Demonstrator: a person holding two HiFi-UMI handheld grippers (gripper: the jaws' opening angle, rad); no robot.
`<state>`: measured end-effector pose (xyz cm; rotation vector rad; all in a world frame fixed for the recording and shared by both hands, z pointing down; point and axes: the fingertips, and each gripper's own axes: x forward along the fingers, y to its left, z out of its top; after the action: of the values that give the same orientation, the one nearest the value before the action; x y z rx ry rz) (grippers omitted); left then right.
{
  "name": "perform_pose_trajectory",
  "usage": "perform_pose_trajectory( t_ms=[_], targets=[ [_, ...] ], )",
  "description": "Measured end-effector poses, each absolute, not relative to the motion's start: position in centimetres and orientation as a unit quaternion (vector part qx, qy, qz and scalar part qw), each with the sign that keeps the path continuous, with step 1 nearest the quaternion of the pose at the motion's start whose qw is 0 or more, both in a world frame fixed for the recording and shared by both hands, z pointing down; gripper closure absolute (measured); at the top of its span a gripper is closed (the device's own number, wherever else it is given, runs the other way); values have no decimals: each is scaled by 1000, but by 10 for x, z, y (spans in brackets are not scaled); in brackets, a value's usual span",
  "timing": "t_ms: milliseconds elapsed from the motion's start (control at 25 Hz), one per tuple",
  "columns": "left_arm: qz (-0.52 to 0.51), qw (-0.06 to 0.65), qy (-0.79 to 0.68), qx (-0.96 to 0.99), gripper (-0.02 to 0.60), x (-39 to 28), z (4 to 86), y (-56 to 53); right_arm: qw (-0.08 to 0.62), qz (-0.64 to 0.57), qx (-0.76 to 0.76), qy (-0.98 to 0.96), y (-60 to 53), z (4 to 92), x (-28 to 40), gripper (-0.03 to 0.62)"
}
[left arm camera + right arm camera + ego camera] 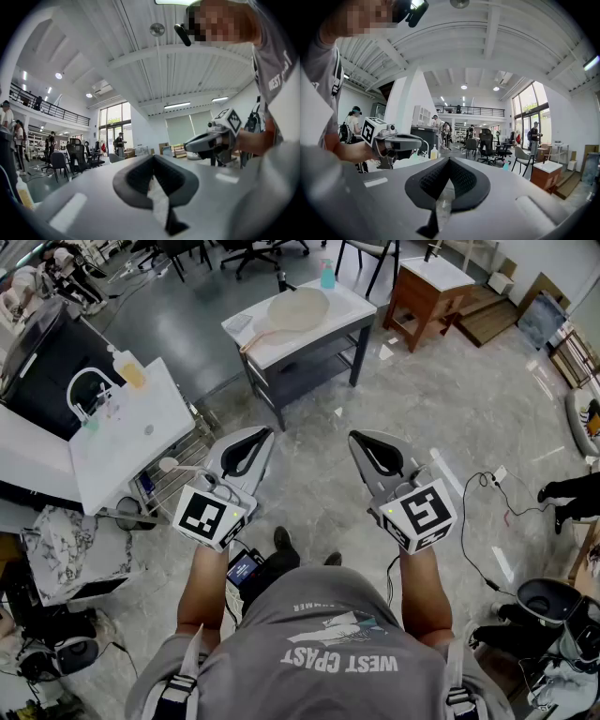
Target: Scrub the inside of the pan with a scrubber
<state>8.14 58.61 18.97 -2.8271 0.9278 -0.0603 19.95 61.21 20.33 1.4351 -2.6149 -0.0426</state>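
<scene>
Fingers first: the left gripper [153,157] has its dark pads pinched together at the tips, with nothing between them. Same deal with the right gripper [449,160], which is closed up tight and empty. In the head view both are held out level in front of the person, side by side and apart, left gripper [265,431] and right gripper [356,437], over bare floor [450,399]. Each one shows up in the other's camera too: the right gripper [186,146] off to the right of the left gripper view, and the left gripper [424,139] off to the left of the right gripper view.

The pan [298,307] is well away from both. It's a pale round thing lying on a white-topped table [352,306] at the far side of the scene, with its handle pointing toward the table's near left corner. There's a small pale flat thing [239,322] on the table just left of the pan, too small for me to tell what it is. A teal bottle [326,276] stands at the table's far edge, behind the pan.

On the left is a white sink counter [141,442] with a curved faucet [86,381]. Far right of the table there's a wooden cabinet [422,306] with a white top.
</scene>
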Motion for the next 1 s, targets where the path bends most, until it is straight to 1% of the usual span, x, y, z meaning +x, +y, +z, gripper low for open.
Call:
perform_pose_trajectory(
  t_ms=[560, 1000],
  targets=[
    [-27, 75, 297, -951, 578, 69, 198, 535, 81, 1, 494, -866, 562, 211, 189, 594],
    [-23, 55, 281, -958, 578, 25, 208, 467, 72, 13, 509, -857, 494, 211, 154, 592]
  ],
)
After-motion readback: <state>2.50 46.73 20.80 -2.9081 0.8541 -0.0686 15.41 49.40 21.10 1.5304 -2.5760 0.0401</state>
